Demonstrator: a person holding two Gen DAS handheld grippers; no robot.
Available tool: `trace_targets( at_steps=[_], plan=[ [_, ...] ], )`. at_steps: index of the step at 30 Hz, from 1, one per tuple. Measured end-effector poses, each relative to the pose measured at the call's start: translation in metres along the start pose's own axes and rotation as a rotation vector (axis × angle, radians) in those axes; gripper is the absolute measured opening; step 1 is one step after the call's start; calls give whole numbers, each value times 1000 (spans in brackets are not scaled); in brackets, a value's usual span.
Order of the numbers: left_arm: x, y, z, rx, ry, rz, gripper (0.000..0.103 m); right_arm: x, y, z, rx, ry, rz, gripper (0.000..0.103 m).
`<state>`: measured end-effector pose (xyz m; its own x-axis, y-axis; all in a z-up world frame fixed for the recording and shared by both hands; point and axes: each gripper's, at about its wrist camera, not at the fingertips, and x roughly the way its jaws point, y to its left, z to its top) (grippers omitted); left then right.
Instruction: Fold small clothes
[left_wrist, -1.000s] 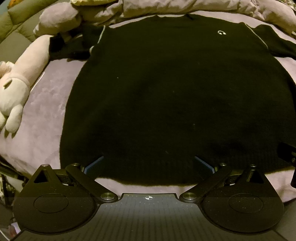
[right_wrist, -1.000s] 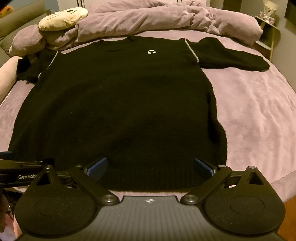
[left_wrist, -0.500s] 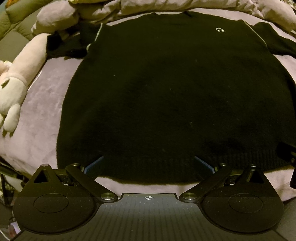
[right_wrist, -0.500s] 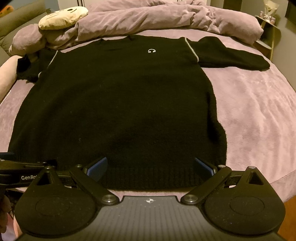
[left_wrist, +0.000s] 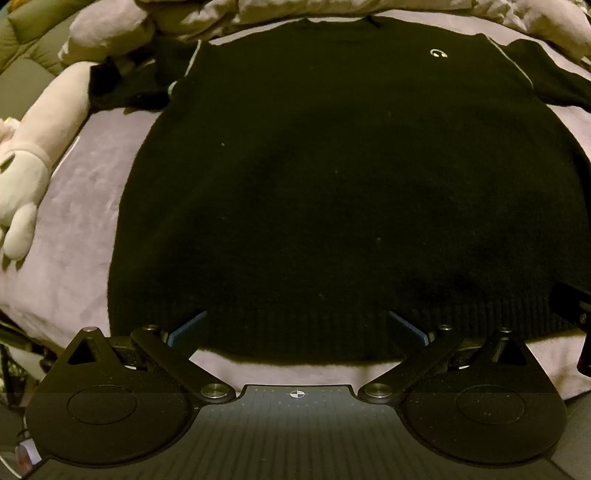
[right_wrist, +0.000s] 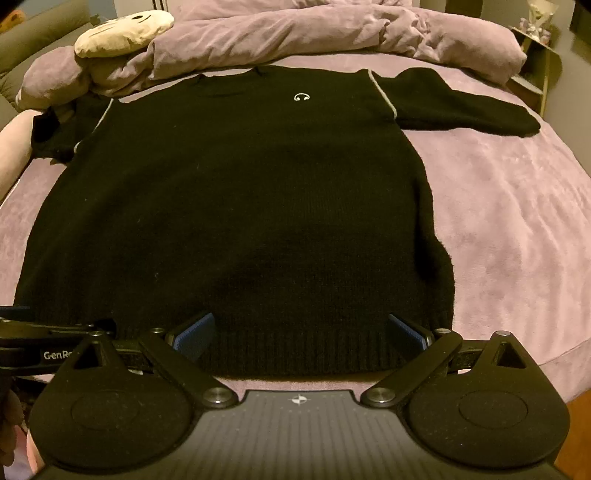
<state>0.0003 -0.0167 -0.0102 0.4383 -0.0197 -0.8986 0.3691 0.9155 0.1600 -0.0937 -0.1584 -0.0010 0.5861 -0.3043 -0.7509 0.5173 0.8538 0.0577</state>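
A black knit sweater (left_wrist: 332, 184) (right_wrist: 240, 206) lies flat and face up on a purple bed, hem toward me, a small white logo on its chest. Its right sleeve (right_wrist: 461, 107) stretches out sideways; the left sleeve (left_wrist: 125, 85) is bunched near a plush toy. My left gripper (left_wrist: 295, 325) hovers open at the hem's left part, blue pads spread wide. My right gripper (right_wrist: 301, 332) is open too, at the hem's right part. Neither holds any fabric. The left gripper's body (right_wrist: 44, 350) shows at the right wrist view's lower left edge.
A rumpled purple duvet (right_wrist: 332, 37) is piled at the head of the bed. A pale plush toy (left_wrist: 26, 162) lies along the left side, and a cream face cushion (right_wrist: 122, 33) sits on the duvet. Bare purple bedcover (right_wrist: 517, 221) spreads right of the sweater. A small shelf (right_wrist: 535, 44) stands far right.
Both grippers have edged slightly forward toward the hem, so the sweater sits a little lower and nearer in both views. Both stay open.
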Motion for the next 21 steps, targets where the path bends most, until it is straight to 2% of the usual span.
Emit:
trace_targets(
  at_steps=[21],
  plan=[
    [0, -3, -1, -1, 10, -5, 103, 1, -1, -1, 7, 5, 1, 99]
  ],
)
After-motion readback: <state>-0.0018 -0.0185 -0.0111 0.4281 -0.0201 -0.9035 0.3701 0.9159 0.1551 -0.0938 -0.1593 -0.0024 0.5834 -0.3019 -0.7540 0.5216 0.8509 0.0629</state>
